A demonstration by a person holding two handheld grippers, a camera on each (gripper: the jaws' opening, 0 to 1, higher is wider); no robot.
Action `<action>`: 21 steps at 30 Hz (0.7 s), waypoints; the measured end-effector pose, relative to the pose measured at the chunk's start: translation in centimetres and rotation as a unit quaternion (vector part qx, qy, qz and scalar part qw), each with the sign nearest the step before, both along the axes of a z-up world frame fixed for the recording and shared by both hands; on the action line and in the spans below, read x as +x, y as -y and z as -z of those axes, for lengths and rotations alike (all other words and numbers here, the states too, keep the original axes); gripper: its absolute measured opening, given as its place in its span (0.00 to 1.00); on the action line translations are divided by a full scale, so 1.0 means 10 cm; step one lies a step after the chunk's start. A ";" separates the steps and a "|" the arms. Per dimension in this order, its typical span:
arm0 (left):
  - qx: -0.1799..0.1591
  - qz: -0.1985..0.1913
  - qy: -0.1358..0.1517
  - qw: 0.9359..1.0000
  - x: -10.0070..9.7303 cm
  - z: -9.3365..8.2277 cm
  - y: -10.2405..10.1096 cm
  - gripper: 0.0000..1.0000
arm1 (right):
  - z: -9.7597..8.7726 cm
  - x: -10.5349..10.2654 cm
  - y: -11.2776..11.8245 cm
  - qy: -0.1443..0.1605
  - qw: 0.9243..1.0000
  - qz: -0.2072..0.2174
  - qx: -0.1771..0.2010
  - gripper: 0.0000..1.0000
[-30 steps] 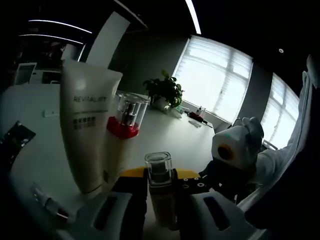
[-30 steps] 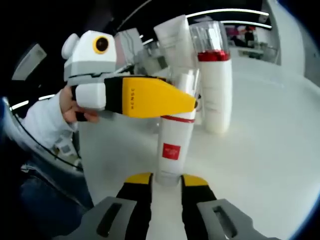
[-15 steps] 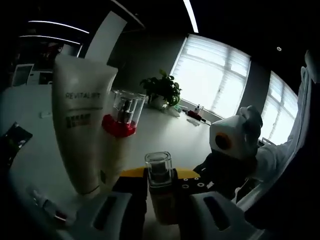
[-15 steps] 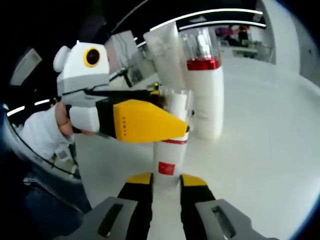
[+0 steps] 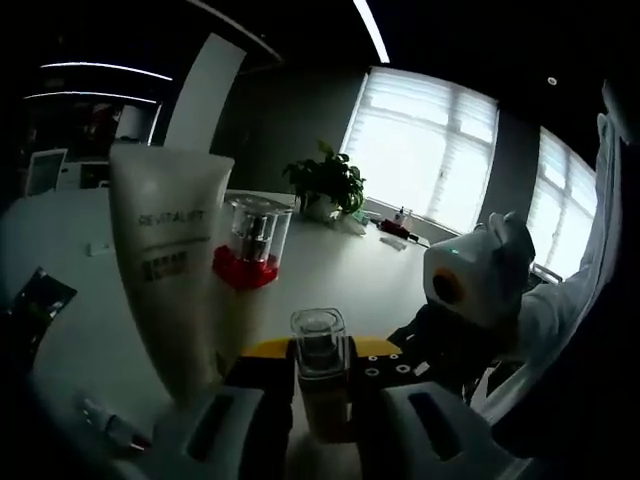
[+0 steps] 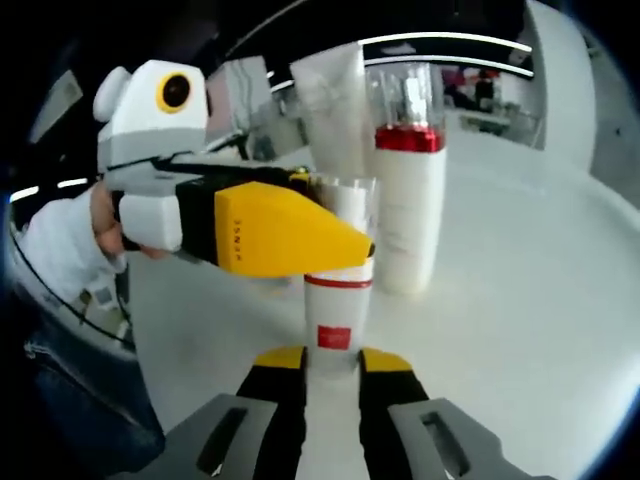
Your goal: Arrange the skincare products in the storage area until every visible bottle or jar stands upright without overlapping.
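A small white bottle point(image 6: 335, 320) with a red band and a clear cap point(image 5: 318, 335) stands upright between both grippers. My right gripper point(image 6: 333, 360) is shut on its lower part. My left gripper point(image 5: 320, 352) is shut on its top, and in the right gripper view its yellow jaw point(image 6: 275, 230) crosses the cap from the left. Just behind stand a white REVITALIFT tube point(image 5: 170, 270) point(image 6: 335, 95) and a white pump bottle point(image 6: 405, 210) with a red collar point(image 5: 245, 268), close together. The right gripper's white body point(image 5: 470, 285) shows at the right of the left gripper view.
The white table point(image 6: 520, 290) spreads out to the right of the bottles. A dark packet point(image 5: 30, 305) and a thin stick-like item point(image 5: 105, 428) lie near the tube. A potted plant point(image 5: 325, 182) stands far back by the windows. A person's sleeve point(image 6: 55, 245) is at the left.
Both views have shifted a little with the hands. The small bottle stays held by both grippers, and the tube and pump bottle keep standing behind it.
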State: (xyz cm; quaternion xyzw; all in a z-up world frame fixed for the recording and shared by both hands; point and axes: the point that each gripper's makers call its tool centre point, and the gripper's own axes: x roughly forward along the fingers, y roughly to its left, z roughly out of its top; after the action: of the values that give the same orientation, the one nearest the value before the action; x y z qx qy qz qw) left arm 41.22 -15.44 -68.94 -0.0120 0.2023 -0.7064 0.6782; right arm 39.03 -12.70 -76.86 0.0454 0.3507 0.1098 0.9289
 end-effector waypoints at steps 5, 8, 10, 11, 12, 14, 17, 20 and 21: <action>-0.003 -0.008 0.007 1.000 0.04 -0.02 -0.01 0.17 | 0.02 0.00 -0.01 0.006 1.000 -0.007 -0.010 0.09; -0.008 -0.009 0.010 1.000 0.05 -0.05 -0.01 0.15 | 0.00 0.00 -0.01 0.007 1.000 -0.006 -0.009 0.10; -0.006 -0.005 0.011 1.000 0.05 -0.05 0.00 0.15 | 0.01 0.01 0.00 0.009 1.000 -0.005 -0.011 0.10; -0.006 -0.003 0.009 1.000 0.04 -0.05 0.00 0.15 | 0.01 0.01 0.00 0.009 1.000 -0.005 -0.012 0.10; -0.005 0.000 0.009 1.000 0.03 -0.06 0.00 0.14 | 0.01 0.02 0.00 0.009 1.000 -0.006 -0.014 0.10; -0.004 0.014 0.017 1.000 -0.01 -0.06 0.02 0.14 | 0.01 0.02 -0.01 0.009 1.000 -0.010 -0.013 0.11; 0.002 0.043 0.037 0.998 -0.09 -0.06 0.02 0.14 | 0.02 0.00 -0.03 0.010 1.000 -0.019 -0.012 0.11; 0.005 0.071 0.047 0.996 -0.15 -0.07 0.02 0.14 | 0.03 -0.04 -0.05 0.007 0.999 -0.032 -0.014 0.12; 0.005 0.085 0.057 0.995 -0.17 -0.07 0.02 0.14 | 0.03 -0.05 -0.05 0.007 0.999 -0.032 -0.013 0.12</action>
State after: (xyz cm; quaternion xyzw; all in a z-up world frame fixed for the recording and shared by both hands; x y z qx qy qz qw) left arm 39.48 -15.61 -68.26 0.0490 0.1669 -0.7601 0.6260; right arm 38.49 -12.17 -77.12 0.0215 0.3472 0.1352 0.9277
